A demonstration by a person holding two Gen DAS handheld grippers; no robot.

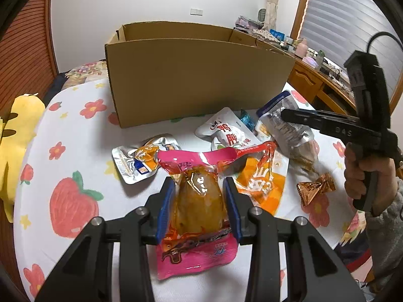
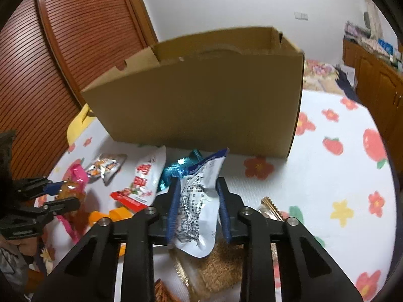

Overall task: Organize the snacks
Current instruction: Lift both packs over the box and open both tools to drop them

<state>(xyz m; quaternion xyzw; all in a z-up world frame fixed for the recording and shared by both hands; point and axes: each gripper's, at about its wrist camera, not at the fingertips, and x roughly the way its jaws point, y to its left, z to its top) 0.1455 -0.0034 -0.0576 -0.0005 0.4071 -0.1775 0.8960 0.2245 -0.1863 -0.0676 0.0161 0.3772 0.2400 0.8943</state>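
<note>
The pink-and-orange snack pouch [image 1: 199, 201] sits low in the frame's centre, clamped between the left gripper's [image 1: 199, 188] blue pads. The right gripper [image 2: 199, 186] pinches a white-and-blue snack packet [image 2: 199, 201], centre frame, with the cardboard box [image 2: 201, 95] behind on the flowered bedsheet [image 2: 340, 181].

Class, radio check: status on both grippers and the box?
Left gripper shut on pink pack. Right gripper shut on white pack. Box ahead, unobstructed.

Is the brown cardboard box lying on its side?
No, the brown cardboard box stands upright on the flowered cloth, with its open top facing up.
</note>
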